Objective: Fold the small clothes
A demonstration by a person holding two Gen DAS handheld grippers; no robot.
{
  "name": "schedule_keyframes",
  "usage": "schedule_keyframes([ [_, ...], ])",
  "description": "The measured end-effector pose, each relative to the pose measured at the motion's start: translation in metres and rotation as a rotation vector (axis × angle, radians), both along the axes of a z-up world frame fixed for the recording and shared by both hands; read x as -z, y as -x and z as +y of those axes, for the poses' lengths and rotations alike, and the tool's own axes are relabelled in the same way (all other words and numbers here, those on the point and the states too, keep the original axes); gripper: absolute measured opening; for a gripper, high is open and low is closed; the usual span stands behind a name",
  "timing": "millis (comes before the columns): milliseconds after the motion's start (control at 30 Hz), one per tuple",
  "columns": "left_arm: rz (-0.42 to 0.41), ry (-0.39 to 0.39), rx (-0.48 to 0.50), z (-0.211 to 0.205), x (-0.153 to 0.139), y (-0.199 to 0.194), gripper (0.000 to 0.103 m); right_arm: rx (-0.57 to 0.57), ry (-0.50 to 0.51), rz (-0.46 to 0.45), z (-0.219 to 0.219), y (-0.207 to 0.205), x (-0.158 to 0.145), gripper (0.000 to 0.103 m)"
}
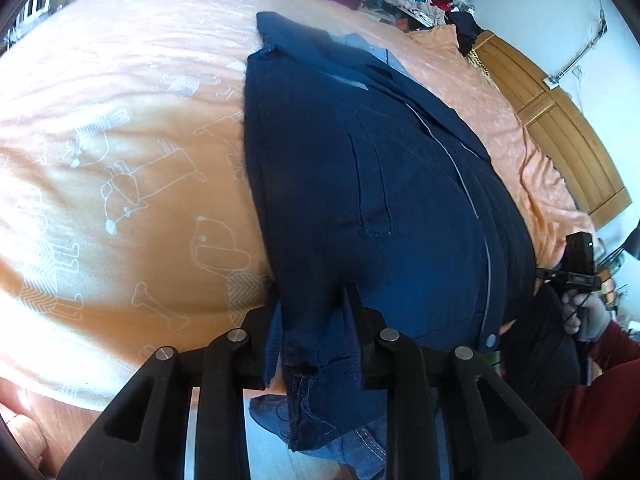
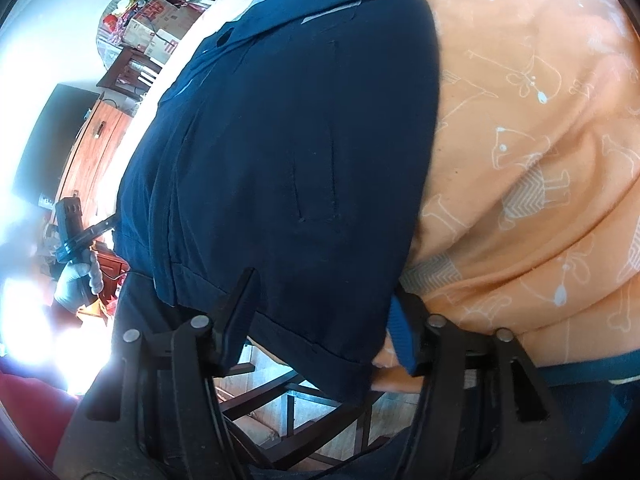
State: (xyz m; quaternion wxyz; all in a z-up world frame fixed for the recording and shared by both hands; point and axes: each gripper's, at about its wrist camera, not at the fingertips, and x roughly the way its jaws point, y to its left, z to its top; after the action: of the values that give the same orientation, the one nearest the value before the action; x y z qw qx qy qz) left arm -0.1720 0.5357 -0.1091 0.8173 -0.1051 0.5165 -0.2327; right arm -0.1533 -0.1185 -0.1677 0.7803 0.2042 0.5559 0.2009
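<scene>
Jacket (image 1: 360,184) hem between both tongs

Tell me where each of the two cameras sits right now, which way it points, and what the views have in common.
Left wrist: sits on the left gripper, looks along its fingers across the navy jacket on the orange bedsheet; the right hand and a red sleeve show at the right edge.
Right wrist: sits on the right gripper, looks over the same jacket hem; the left hand shows at the left edge.
Shared: jacket, bedsheet, and each view catches the opposite hand.
</scene>
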Motion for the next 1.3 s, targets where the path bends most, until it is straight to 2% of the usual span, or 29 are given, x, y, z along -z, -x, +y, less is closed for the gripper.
schedule_keyframes([
  [67,-0.028,-0.037,0.010,-0.004,-0.004,0.005,0.023,0.003,0.004,-0.007,0.000,0.000,-0.001,0.039],
  [100,-0.044,-0.049,0.018,-0.006,-0.008,0.007,0.015,0.007,0.001,-0.007,-0.002,0.000,-0.001,0.037],
  [133,-0.055,-0.043,0.015,-0.007,-0.011,0.008,0.014,0.010,-0.002,-0.005,-0.003,0.000,-0.001,0.036],
  [200,-0.059,-0.035,0.014,-0.007,-0.011,0.007,0.013,0.009,-0.010,0.001,-0.003,-0.001,0.001,0.037],
  [233,-0.052,-0.023,0.013,-0.006,-0.008,0.006,0.013,0.006,-0.016,0.006,-0.002,-0.002,0.003,0.041],
  [300,-0.029,0.022,0.001,-0.001,-0.003,0.000,0.013,-0.005,-0.017,0.014,0.001,-0.003,0.004,0.043],
  [333,-0.013,0.048,-0.011,0.001,0.000,-0.002,0.013,-0.007,-0.005,0.015,0.002,-0.004,0.002,0.038],
  [367,-0.003,0.061,-0.012,0.002,0.001,-0.004,0.014,-0.007,0.011,0.007,0.003,-0.003,-0.001,0.011],
  [400,-0.003,0.069,-0.005,0.001,-0.002,-0.004,0.014,0.003,0.013,-0.014,0.001,-0.001,-0.009,0.005],
  [433,-0.005,0.099,-0.002,0.001,-0.007,-0.003,0.012,0.014,-0.036,-0.042,-0.003,0.001,-0.021,0.003],
  [467,-0.026,0.166,0.004,0.002,-0.018,-0.001,0.012,0.025,-0.071,-0.074,-0.006,0.003,-0.033,0.003],
  [567,-0.095,0.254,-0.015,0.004,-0.050,-0.001,0.008,0.040,-0.152,-0.127,-0.011,0.002,-0.061,0.002],
  [700,-0.157,0.412,-0.047,0.015,-0.078,-0.015,0.008,0.055,-0.234,-0.128,-0.016,-0.008,-0.072,0.002],
  [767,-0.166,0.453,-0.057,0.017,-0.083,-0.022,0.008,0.039,-0.186,-0.091,-0.015,-0.008,-0.068,0.002],
  [833,-0.170,0.451,-0.040,0.013,-0.085,-0.024,0.008,-0.014,-0.039,-0.017,-0.004,-0.004,-0.050,0.003],
  [933,-0.136,0.434,-0.039,0.012,-0.073,-0.026,0.008,-0.046,0.014,0.172,0.000,0.011,-0.005,0.004],
  [967,-0.124,0.436,-0.048,0.014,-0.068,-0.025,0.008,-0.056,0.011,0.207,-0.001,0.012,0.002,0.009],
  [1033,-0.105,0.444,-0.082,0.020,-0.059,-0.024,0.007,-0.042,-0.006,0.229,-0.011,0.010,-0.001,0.013],
  [1100,-0.096,0.451,-0.108,0.026,-0.054,-0.022,0.004,-0.054,0.040,0.144,-0.017,0.001,-0.032,0.013],
  [1167,-0.093,0.457,-0.119,0.030,-0.052,-0.018,0.004,-0.012,-0.005,0.015,-0.029,-0.013,-0.065,0.014],
  [1200,-0.094,0.462,-0.120,0.030,-0.052,-0.017,0.004,0.012,-0.015,-0.026,-0.035,-0.020,-0.072,0.014],
  [1267,-0.096,0.471,-0.125,0.030,-0.051,-0.018,0.004,0.080,-0.019,-0.060,-0.046,-0.041,-0.067,0.014],
  [1300,-0.094,0.482,-0.126,0.030,-0.049,-0.019,0.004,0.097,-0.015,-0.033,-0.049,-0.050,-0.051,0.014],
])
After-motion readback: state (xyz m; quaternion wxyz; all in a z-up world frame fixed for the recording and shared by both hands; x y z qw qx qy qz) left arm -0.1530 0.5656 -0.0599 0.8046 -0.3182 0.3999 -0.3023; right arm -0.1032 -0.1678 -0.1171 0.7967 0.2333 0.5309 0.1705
